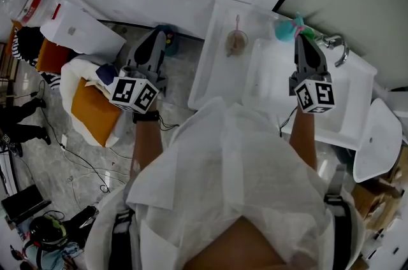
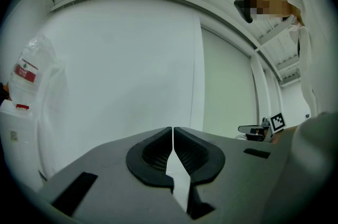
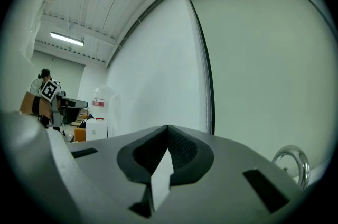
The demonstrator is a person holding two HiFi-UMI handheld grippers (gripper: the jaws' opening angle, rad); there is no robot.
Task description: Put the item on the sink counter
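The white sink counter (image 1: 213,52) stands against the wall, with a basin (image 1: 271,81) set in it and a chrome faucet (image 1: 340,46) at its right. A small brownish item with a pink handle (image 1: 236,39) lies on the counter left of the basin. A teal and pink item (image 1: 288,27) sits at the basin's far edge, just beyond my right gripper's tip. My right gripper (image 1: 299,39) (image 3: 167,129) is raised over the basin, shut and empty. My left gripper (image 1: 155,34) (image 2: 172,131) is held left of the counter, also shut and empty, pointing at the wall.
White plastic jugs (image 1: 80,30) and an orange bag (image 1: 95,111) stand on the floor at the left, with cables (image 1: 83,160) trailing near them. A white oval piece (image 1: 377,141) leans at the counter's right. The faucet (image 3: 289,162) shows close to the right gripper.
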